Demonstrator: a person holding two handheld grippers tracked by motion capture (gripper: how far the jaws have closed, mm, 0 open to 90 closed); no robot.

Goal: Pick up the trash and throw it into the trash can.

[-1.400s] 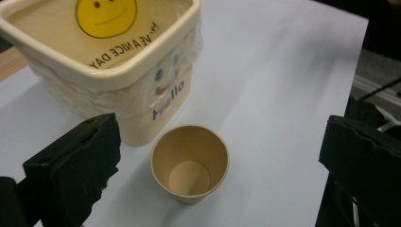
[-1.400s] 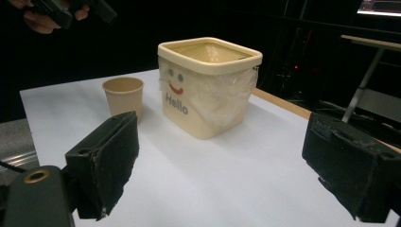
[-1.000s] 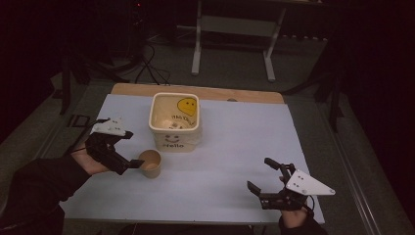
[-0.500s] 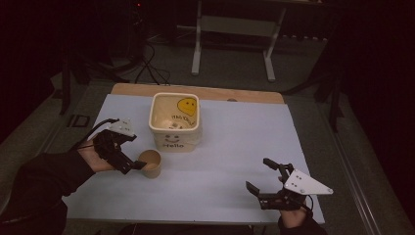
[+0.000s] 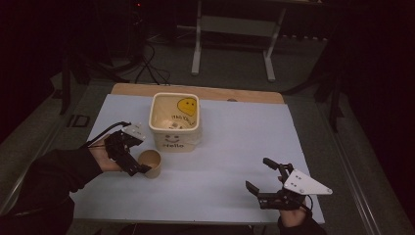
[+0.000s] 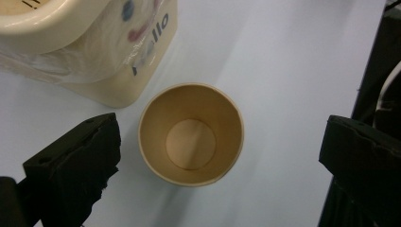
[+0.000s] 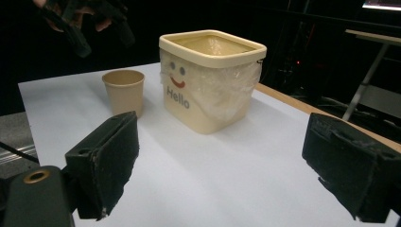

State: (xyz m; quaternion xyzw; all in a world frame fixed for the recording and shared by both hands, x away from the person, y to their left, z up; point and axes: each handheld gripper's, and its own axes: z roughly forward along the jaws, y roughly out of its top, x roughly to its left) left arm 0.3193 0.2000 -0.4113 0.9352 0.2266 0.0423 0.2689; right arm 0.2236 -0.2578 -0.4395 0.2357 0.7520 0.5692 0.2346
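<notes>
High view: a cream square tub (image 5: 175,121) printed "Hello" stands at twelve o'clock on the pale surface (image 5: 235,147). A brown paper cup (image 5: 149,163) stands upright and empty just beside it at seven o'clock. The left claw (image 5: 133,164), released, hovers over the cup without gripping it. The right claw (image 5: 258,176), also released, sits at five o'clock, well apart.

Black two-jaw grippers (image 5: 266,185), grey triangular plates, seemingly dark sleeves (image 5: 54,171).

the cream tub (image 7: 211,80) reads "hello" under a printed smiley face on its side.
</notes>
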